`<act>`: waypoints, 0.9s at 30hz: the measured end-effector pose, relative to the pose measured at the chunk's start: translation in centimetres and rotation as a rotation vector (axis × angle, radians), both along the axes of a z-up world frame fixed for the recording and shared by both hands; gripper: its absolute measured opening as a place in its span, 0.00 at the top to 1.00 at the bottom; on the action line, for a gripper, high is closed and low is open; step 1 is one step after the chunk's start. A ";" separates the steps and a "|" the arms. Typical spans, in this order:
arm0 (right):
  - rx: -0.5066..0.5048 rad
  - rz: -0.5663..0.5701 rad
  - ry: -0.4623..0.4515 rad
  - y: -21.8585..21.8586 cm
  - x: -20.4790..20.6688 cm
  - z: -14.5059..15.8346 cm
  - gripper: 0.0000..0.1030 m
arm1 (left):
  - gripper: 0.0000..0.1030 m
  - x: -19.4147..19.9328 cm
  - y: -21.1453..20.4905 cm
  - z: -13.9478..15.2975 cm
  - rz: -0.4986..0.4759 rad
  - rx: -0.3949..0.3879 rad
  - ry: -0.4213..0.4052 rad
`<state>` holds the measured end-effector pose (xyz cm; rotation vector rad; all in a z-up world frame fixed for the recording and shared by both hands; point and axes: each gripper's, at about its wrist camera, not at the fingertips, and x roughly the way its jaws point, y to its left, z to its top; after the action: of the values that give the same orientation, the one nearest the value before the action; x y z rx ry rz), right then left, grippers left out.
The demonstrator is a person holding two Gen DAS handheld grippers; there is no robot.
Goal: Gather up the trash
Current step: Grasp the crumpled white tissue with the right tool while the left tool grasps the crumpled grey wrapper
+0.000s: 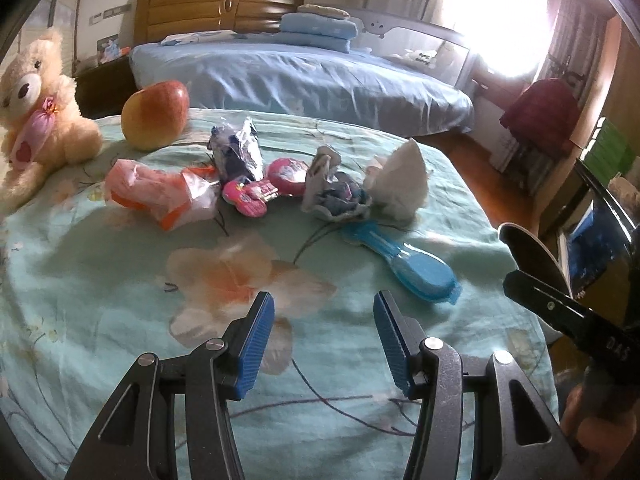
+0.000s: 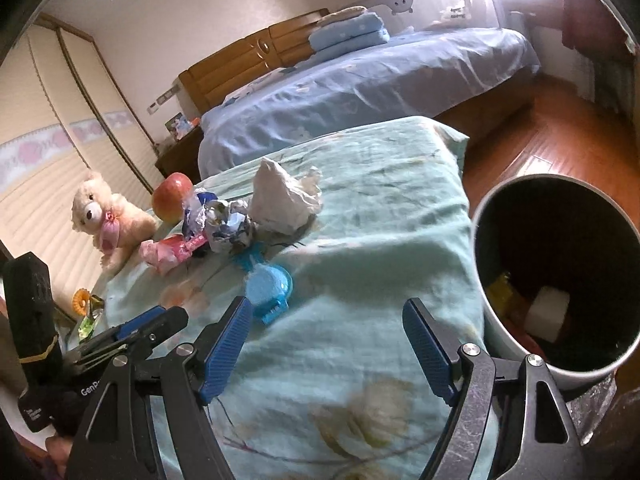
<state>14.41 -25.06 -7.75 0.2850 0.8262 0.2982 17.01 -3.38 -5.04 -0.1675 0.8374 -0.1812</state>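
Trash lies in a cluster on the green floral bedspread (image 1: 100, 280): a crumpled white tissue (image 1: 400, 184) (image 2: 282, 196), a crumpled blue-grey wrapper (image 1: 336, 196) (image 2: 228, 224), a silver foil wrapper (image 1: 238, 150), an orange-pink plastic bag (image 1: 160, 194) (image 2: 164, 254). My left gripper (image 1: 324, 344) is open and empty, hovering short of the cluster; it also shows in the right wrist view (image 2: 132, 330). My right gripper (image 2: 328, 348) is open and empty over the bed's near edge. A grey trash bin (image 2: 552, 276) stands right of the bed with items inside.
A blue plastic brush (image 1: 412, 268) (image 2: 268, 290), pink toy pieces (image 1: 264, 188), an apple (image 1: 155, 115) (image 2: 172, 196) and a teddy bear (image 1: 36, 112) (image 2: 108, 216) also lie on the bedspread. A blue bed (image 1: 300, 80) stands behind. Wood floor (image 2: 532, 136) lies to the right.
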 end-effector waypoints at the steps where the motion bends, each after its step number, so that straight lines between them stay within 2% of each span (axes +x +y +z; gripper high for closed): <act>1: -0.001 0.004 0.000 0.1 0.3 0.0 0.23 | 0.50 0.3 0.0 0.1 -0.001 0.002 0.000; 10: -0.005 0.051 0.011 1.7 3.9 -0.5 0.24 | 0.50 4.3 0.1 -0.4 -0.013 -0.005 0.010; 15: 0.013 0.069 0.023 2.1 5.7 -0.8 0.40 | 0.52 6.8 0.2 -0.8 -0.021 -0.004 0.013; 19: 0.025 0.097 0.017 2.5 6.9 -0.6 0.42 | 0.52 8.3 0.0 -0.9 -0.033 0.003 0.010; 27: 0.050 0.153 0.019 3.3 9.3 -0.7 0.42 | 0.65 10.6 0.0 -1.6 -0.061 0.002 0.012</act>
<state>23.67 -21.72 -8.42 0.2723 0.8619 0.4600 27.64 -3.43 -6.61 -0.1412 0.8548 -0.2369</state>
